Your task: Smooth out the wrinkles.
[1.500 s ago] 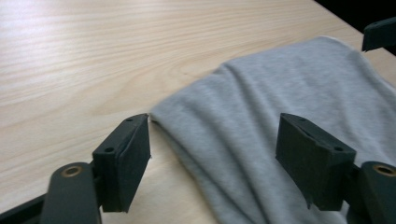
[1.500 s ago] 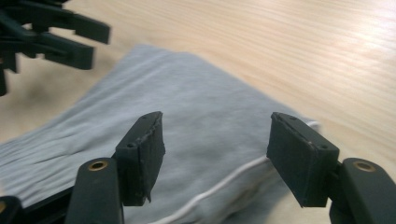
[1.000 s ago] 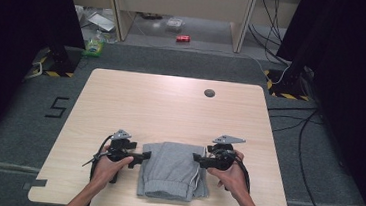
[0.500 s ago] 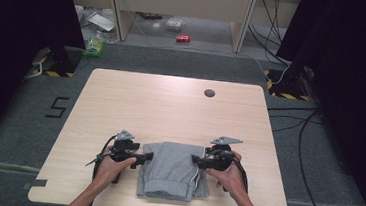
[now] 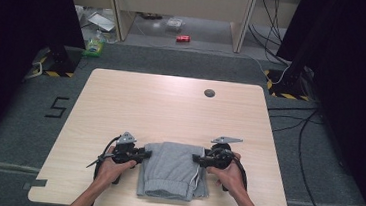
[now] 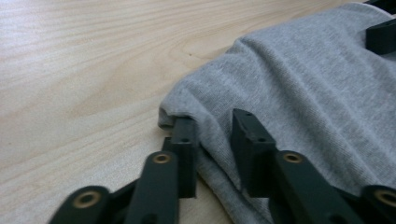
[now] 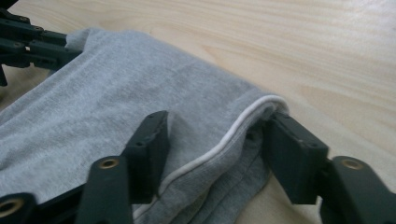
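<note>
The left gripper [image 6: 212,140] has just been closing, and its jaws now pinch a fold at the far left corner of the folded grey sweatpants [image 6: 303,93]: one jaw is tucked under the edge, the other presses on top. The right gripper [image 7: 215,140] has also just been closing, but its jaws stand half wide around the opposite corner, where a white drawstring [image 7: 233,128] runs along the fold; the cloth sits between them and the pads do not seem to press it yet.

In the high view the sweatpants [image 5: 172,170] lie at the lower middle of the frame, near the front edge of the wooden table [image 5: 170,107], with the left gripper [image 5: 141,154] touching their left side and the right gripper [image 5: 197,158] their right.

The step in hand looks like taking hold of both far corners. The next move likely calls for the right jaws to finish closing, then both hands to lift or fold together, evenly, so the layers do not slip.

Counted: two grippers, one garment, one drawstring, one table.
</note>
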`<state>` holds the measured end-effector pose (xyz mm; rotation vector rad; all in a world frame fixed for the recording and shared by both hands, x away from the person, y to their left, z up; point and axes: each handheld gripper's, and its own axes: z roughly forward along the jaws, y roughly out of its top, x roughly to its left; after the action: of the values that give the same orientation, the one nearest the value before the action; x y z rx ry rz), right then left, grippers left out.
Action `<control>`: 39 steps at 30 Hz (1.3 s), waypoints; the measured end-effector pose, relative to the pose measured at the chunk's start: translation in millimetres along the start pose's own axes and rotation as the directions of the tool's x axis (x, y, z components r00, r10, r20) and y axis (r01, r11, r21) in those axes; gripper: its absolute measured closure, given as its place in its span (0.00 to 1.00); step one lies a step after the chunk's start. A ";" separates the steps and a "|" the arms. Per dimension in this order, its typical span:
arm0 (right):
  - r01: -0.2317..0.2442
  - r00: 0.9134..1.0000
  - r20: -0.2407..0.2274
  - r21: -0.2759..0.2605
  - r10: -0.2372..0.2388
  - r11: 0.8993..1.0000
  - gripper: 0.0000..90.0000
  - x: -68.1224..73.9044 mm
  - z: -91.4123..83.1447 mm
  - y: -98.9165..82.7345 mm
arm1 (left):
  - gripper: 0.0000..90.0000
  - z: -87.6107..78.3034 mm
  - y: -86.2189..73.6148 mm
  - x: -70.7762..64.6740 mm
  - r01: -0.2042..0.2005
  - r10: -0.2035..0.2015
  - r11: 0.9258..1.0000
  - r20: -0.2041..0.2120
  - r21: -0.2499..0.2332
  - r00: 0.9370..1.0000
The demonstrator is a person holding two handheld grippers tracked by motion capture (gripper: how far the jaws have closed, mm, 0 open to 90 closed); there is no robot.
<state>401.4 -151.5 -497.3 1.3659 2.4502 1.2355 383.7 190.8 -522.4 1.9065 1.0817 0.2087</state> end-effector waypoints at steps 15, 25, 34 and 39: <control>0.010 1.000 -0.011 -0.020 -0.010 1.000 0.88 0.1 5.8 -1.7 | 0.92 0.8 2.5 0.7 0.002 -0.002 1.000 0.004 -0.015 1.000; 0.013 1.000 -0.001 -0.043 -0.013 0.999 0.90 -8.9 15.2 11.7 | 0.93 5.2 11.0 10.2 0.035 -0.035 0.999 -0.005 -0.025 0.999; -0.013 1.000 0.026 -0.069 0.015 0.998 0.90 -23.7 27.7 32.2 | 0.93 24.9 36.8 28.9 0.051 -0.052 0.999 -0.051 -0.016 0.997; -0.022 0.999 0.040 -0.084 0.026 0.996 0.90 -35.0 35.7 42.0 | 0.93 37.4 47.9 36.9 0.063 -0.064 0.998 -0.077 -0.013 0.995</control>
<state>466.0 -143.9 -503.3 1.3888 2.3339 1.2860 454.3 185.3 -516.7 1.8650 1.1889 0.2529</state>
